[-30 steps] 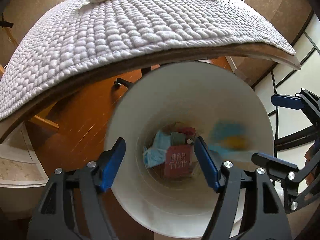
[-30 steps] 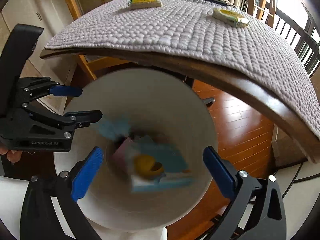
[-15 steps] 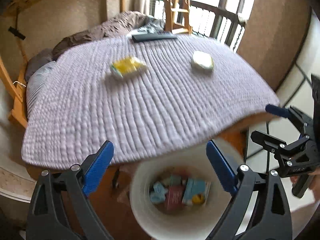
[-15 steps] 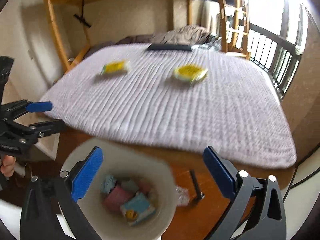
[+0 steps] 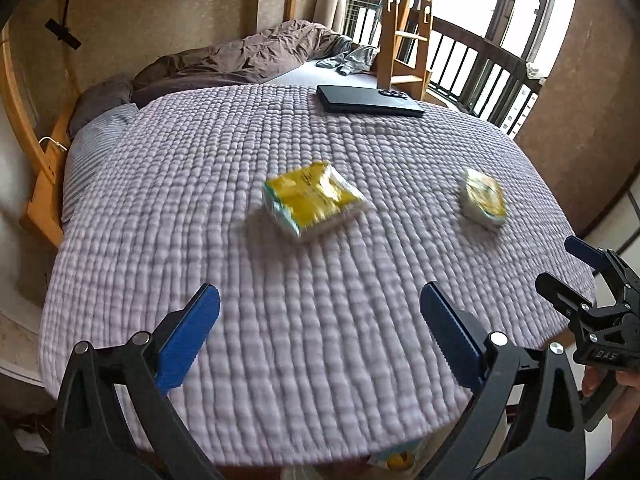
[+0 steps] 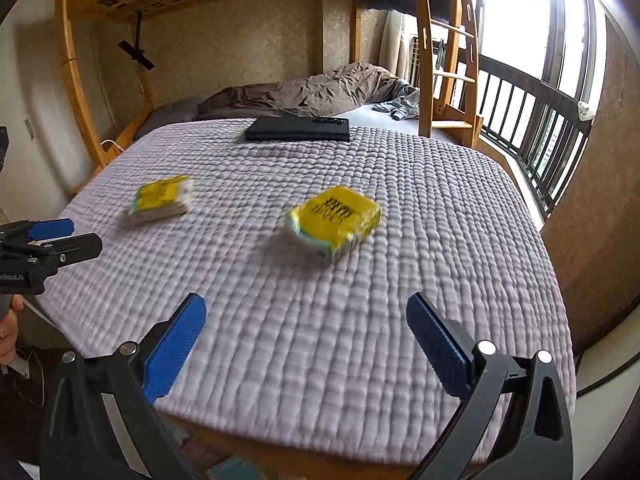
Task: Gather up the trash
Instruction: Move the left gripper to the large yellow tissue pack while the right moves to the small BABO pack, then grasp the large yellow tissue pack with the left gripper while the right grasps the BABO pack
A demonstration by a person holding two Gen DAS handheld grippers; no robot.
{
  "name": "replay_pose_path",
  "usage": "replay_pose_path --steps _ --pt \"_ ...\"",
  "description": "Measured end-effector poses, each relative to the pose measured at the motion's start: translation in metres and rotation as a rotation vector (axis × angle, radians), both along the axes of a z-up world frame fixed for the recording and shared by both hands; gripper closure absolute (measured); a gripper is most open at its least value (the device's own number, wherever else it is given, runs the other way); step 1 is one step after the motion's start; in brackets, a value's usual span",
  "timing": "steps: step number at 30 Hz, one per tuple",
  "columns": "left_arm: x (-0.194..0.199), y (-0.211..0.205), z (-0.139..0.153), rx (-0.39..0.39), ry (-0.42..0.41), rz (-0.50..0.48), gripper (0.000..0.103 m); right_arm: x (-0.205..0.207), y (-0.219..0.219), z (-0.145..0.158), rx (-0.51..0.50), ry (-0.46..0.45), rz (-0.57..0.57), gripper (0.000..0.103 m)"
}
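Note:
Two yellow packets lie on the quilted lilac table cover [image 5: 280, 360]. The left packet [image 5: 314, 204] [image 6: 160, 200] lies ahead of my left gripper [image 5: 319, 300]. That gripper's jaws are opening wide, with nothing between them. The right packet [image 5: 484, 200] [image 6: 336, 220] lies ahead of my right gripper [image 6: 306, 304], which is open and empty. Both grippers hover over the near part of the table, short of the packets. Each one shows at the edge of the other's view: the right gripper [image 5: 560, 270] and the left gripper [image 6: 86, 236]. Bits of binned trash [image 5: 396, 460] peek out under the table's near edge.
A flat black device [image 5: 368, 100] [image 6: 298, 130] lies at the far edge of the table. Behind it is a bed with a brown duvet [image 6: 312, 92], a wooden bunk ladder [image 6: 436, 60] and a dark railing [image 6: 532, 120] by the window.
Both grippers rose from over the white bin to above the tabletop. The bin slid out of view below, the two packets came into full view, and the left jaws spread wider.

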State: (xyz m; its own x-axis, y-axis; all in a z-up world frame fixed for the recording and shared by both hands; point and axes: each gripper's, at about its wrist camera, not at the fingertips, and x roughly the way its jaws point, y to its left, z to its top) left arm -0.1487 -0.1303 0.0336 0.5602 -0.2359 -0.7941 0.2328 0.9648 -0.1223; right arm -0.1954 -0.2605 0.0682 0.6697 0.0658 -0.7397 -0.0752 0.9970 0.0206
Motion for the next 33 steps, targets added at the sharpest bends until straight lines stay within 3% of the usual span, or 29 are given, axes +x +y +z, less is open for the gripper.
replay_pose_path --steps 11,26,29,33 --pt "0.058 -0.023 -0.022 0.068 0.029 -0.007 0.002 0.076 -0.007 -0.023 -0.029 0.069 -0.021 0.004" --pt "0.093 -0.039 -0.037 0.081 0.018 -0.005 0.002 0.115 -0.012 -0.041 -0.02 0.106 -0.016 0.004" --pt "0.093 -0.04 -0.037 0.098 0.001 0.004 0.012 0.12 -0.012 -0.045 -0.013 0.115 -0.006 0.016" --pt "0.092 -0.038 -0.036 0.094 -0.008 -0.002 0.016 0.119 -0.011 -0.046 -0.002 0.114 -0.003 0.02"
